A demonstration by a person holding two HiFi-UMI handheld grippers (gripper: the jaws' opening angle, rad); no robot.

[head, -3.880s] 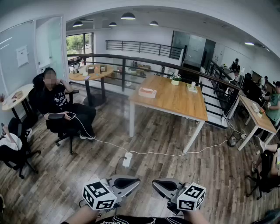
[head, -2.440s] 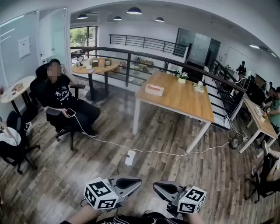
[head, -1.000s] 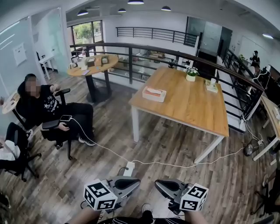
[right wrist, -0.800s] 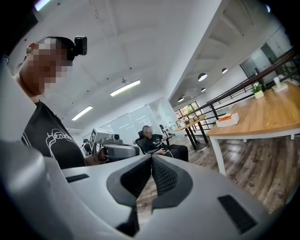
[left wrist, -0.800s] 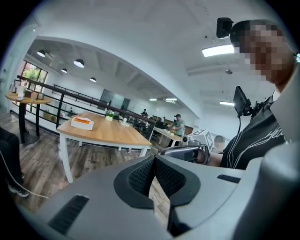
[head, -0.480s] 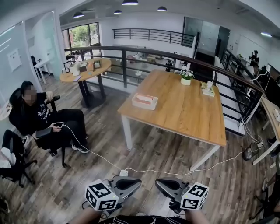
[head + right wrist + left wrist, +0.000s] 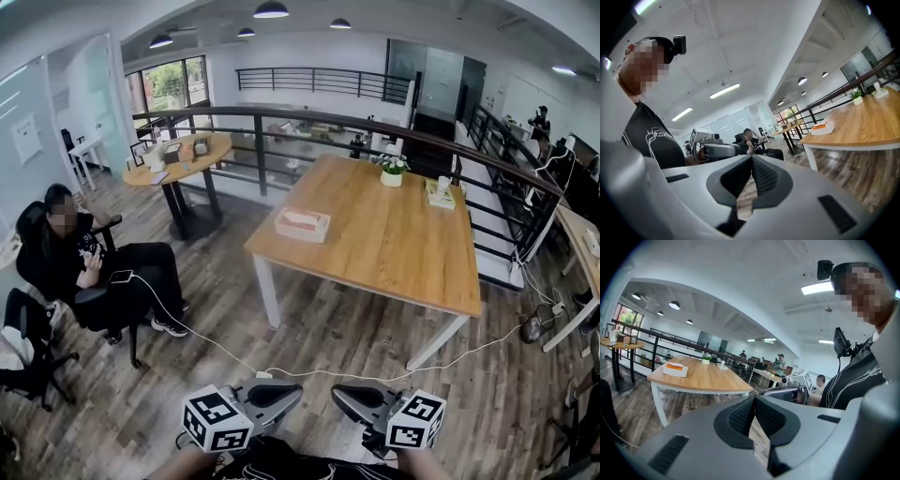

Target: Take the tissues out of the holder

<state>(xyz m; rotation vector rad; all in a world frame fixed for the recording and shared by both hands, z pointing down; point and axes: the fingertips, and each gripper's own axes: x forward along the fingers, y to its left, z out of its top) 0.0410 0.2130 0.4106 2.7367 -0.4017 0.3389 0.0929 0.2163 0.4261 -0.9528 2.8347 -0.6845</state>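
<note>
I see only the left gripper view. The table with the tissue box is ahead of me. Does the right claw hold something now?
Observer: No. In the right gripper view the right claw is shut and nothing is between its pads.
Operator: Is there something on the floor before the table?
Observer: Yes. The head view shows a white cable lying across the floor in front of the table.
Operator: Is anybody close to the way there?
Observer: In the head view a person sits on a chair far to the left, well apart from the table.
</note>
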